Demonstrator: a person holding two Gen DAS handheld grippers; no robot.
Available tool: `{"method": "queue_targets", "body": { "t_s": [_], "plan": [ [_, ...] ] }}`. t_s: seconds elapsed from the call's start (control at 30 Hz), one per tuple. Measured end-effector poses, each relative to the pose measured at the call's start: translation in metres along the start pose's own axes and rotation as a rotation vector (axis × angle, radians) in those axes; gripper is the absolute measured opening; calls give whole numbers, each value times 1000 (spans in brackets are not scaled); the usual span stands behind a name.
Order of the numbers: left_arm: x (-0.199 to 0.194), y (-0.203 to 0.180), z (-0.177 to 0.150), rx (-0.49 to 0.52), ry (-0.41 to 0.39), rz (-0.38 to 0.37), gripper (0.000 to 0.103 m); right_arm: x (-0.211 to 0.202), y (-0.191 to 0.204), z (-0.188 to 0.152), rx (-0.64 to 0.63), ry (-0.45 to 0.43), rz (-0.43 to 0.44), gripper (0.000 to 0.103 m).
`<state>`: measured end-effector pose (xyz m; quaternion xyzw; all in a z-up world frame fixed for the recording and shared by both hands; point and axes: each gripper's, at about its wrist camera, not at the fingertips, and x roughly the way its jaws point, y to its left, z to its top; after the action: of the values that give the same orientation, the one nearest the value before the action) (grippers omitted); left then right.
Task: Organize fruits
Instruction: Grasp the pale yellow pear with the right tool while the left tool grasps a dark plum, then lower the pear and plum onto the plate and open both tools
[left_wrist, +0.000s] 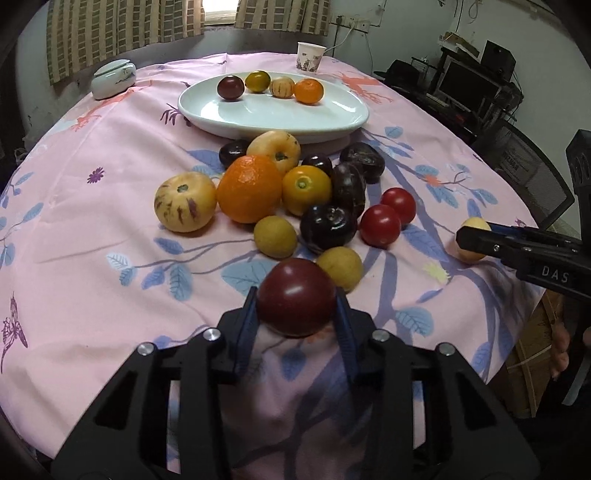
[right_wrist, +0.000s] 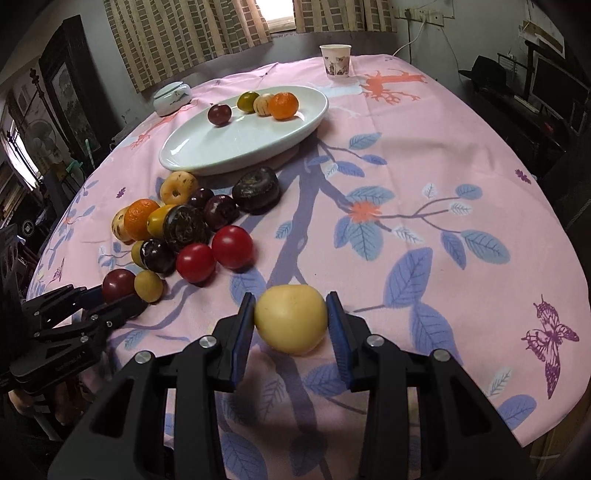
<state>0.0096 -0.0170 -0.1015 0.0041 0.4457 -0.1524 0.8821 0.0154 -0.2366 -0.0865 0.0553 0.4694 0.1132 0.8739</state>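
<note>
Fruits are lying in a loose heap on the pink leaf-printed worktop (right_wrist: 424, 155), ahead of both tools, with four more already sitting in a row on the white oval ceramic plate (left_wrist: 273, 114) beyond the heap. The left tool (left_wrist: 297, 308) is clamping a smooth dark red round fruit (left_wrist: 295, 297) between its blue pads, and the right tool (right_wrist: 291, 321) is closing its pads against the sides of a pale yellow round fruit (right_wrist: 291, 318); whether either fruit is lifting clear of the cloth cannot be told.

Both fruits are looking glossy and round, so they are probably inclined to roll or slip. To carry them well, each tool should be keeping its squeeze steady across the widest part, firm enough to hold but not bruising. The path to the plate is running over the heap, so lifting well above the large orange citrus (left_wrist: 249, 188) and the two bright red tomatoes (right_wrist: 216, 254) before moving forward seems wise. The row on the plate appears to hold one fruit of each kind, so setting each new fruit down beside its match, low and gently, should be keeping it from rolling off the shallow rim.

The heap is mixing cream striped fruits, dark purple ones, small yellow-green ones and an orange-yellow one.
</note>
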Motion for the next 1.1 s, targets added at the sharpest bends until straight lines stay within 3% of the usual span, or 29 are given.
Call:
{"method": "queue_targets", "body": {
  "t_s": [0.23, 0.47, 0.57, 0.87, 1.1],
  "plan": [
    [-10, 7, 1, -28, -21, 9, 39, 4, -1, -4, -13, 9, 0, 40],
    [-30, 18, 10, -57, -68, 13, 39, 10, 12, -10, -101, 31, -75, 40],
    [-38, 24, 18, -69, -79, 6, 39, 3, 12, -6, -75, 22, -17, 39],
    [-49, 38, 45, -89, -114, 17, 39, -5, 28, 10, -118, 3, 23, 39],
    [-42, 44, 84, -63, -119, 21, 39, 0, 37, 49, -153, 5, 85, 40]
  ]
}}
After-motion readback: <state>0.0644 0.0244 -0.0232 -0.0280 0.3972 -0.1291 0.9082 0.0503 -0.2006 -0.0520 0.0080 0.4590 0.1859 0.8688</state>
